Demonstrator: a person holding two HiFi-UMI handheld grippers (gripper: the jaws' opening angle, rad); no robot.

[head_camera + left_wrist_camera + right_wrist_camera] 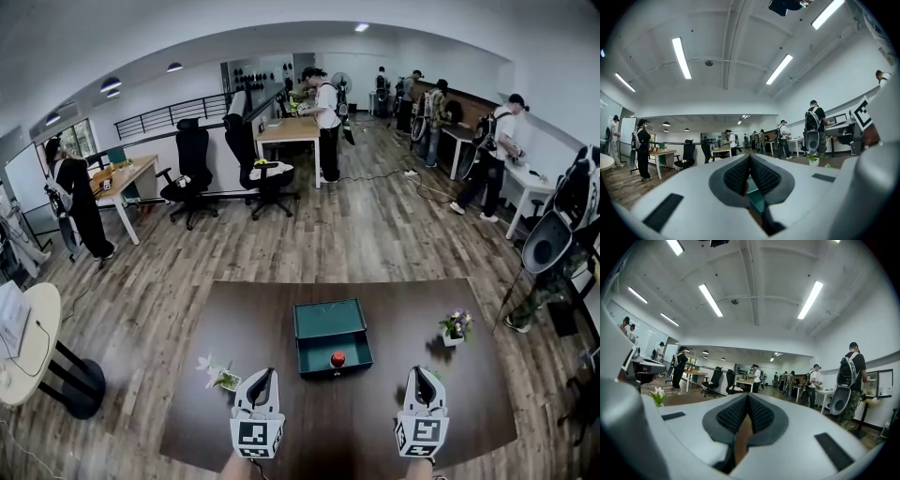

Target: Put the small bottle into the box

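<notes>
- Table — dark, bearing the rest.
- Box sits open at the table's middle.
- Left gripper and right gripper hang by the near edge, either side of the box — jaws together, empty.
- Bottle, red, sits inside the box by its near wall.

We're holding the L gripper level, pointing straight away from us, jaws pressed together w/ nothing btwn them. We're holding the R gripper the same way: level, parallel to the L one, well apart from it, jaws closed & empty.
</notes>
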